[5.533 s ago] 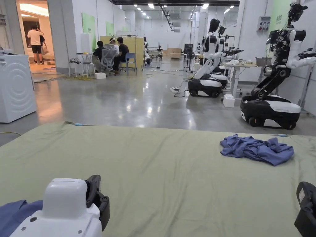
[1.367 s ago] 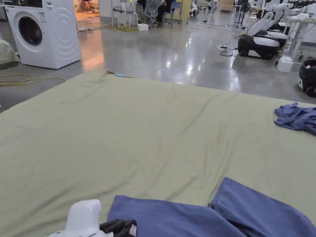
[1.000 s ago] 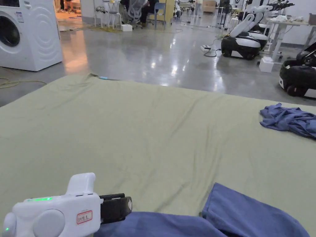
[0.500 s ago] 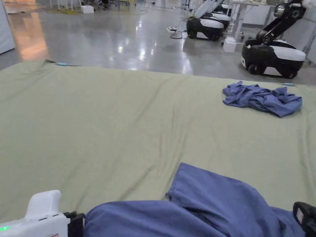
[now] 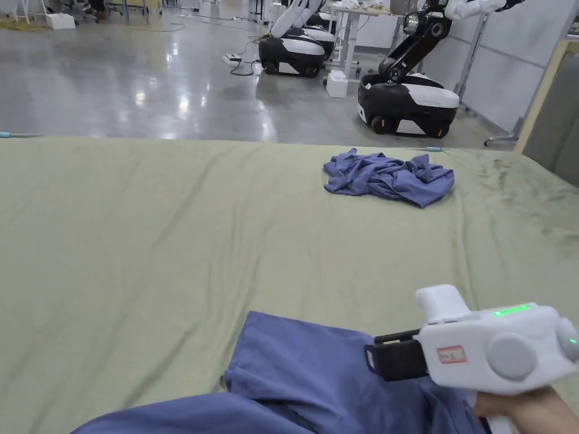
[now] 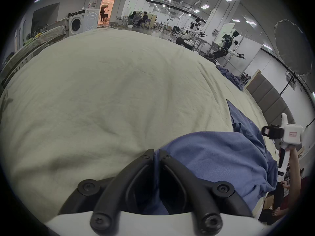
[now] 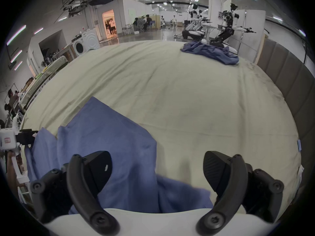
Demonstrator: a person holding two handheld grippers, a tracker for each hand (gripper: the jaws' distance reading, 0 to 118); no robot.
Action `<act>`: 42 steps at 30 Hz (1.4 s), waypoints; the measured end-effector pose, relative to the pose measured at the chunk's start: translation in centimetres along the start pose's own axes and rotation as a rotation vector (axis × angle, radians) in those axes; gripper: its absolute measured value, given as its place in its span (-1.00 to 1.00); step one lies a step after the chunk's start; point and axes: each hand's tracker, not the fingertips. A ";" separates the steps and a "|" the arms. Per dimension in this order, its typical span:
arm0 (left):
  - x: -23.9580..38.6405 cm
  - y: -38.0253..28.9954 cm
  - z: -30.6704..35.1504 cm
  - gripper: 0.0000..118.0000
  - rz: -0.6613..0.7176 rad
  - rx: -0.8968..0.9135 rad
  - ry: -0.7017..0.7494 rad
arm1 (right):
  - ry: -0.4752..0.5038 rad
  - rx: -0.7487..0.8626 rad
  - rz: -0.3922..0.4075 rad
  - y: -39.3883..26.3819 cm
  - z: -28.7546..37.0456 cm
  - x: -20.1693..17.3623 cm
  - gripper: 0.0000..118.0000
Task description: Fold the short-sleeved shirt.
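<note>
A blue short-sleeved shirt point(image 5: 316, 367) is seen lying at the near edge of a wide surface covered by a pale green sheet point(image 5: 169, 226). In the head view, one part of the shirt is spread flat toward the middle of the sheet, while the rest is bunched toward the near edge. In the left gripper view, the left gripper point(image 6: 156, 152) is seen with its jaws drawn close together, and blue cloth of the shirt point(image 6: 213, 163) is pinched between them, with more fabric gathered behind the tips; the cloth rises in a rounded hump just beyond the jaws. In the right gripper view, the right gripper point(image 7: 157, 168) is seen with its jaws spread wide apart above the shirt point(image 7: 105, 137), with nothing held between them; blue fabric lies under the left jaw and pale sheet under the right one. In the head view, the right gripper point(image 5: 373, 356) is seen pointing left over the shirt's right part, and the hand point(image 5: 526, 409) holding it is seen at the lower right corner. A second, crumpled blue garment point(image 5: 390, 178) lies well apart near the far right of the sheet, close to its far edge. Beyond the surface, a glossy grey floor point(image 5: 141, 96) is seen, with wheeled robots point(image 5: 407, 99) standing on it, and a washing machine point(image 6: 83, 22) is visible in the left gripper view.
</note>
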 end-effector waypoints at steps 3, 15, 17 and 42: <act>-0.2 0.0 0.0 -0.90 0.008 -0.001 -0.007 | 0.002 -0.151 0.047 0.6 -2.4 -0.9 -0.70; 1.5 4.1 7.4 -0.90 -0.007 0.172 -0.144 | -0.022 0.273 -0.040 2.5 12.1 0.0 -0.89; 1.9 6.4 9.6 -0.90 -0.028 0.225 -0.169 | -0.008 0.361 -0.088 3.2 15.6 0.9 -0.89; 12.1 39.7 20.8 -0.91 -0.148 0.582 -0.022 | -0.155 0.846 -0.213 27.1 31.6 5.8 -0.89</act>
